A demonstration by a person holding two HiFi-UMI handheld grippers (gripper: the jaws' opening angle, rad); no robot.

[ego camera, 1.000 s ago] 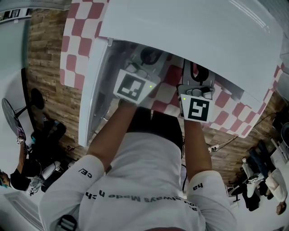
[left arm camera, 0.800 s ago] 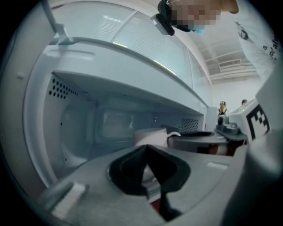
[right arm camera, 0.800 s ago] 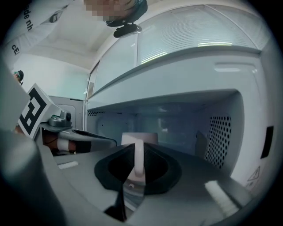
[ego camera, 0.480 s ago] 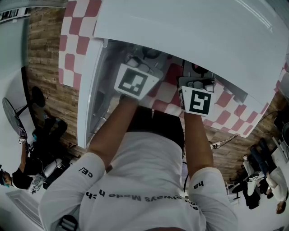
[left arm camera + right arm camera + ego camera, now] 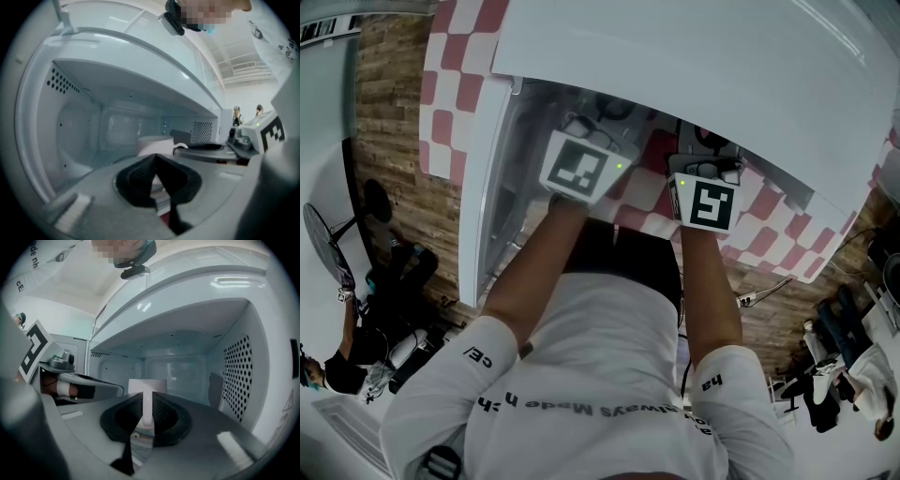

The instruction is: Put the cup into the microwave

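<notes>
We find the microwave (image 5: 694, 66) standing open, with both grippers reaching into its cavity side by side. The left gripper (image 5: 155, 161) has its jaws pressed together with nothing between them. The right gripper (image 5: 146, 422) is clamped on the handle of the white cup (image 5: 146, 386), which sits inside the cavity, ahead of the perforated right wall (image 5: 236, 376).
</notes>
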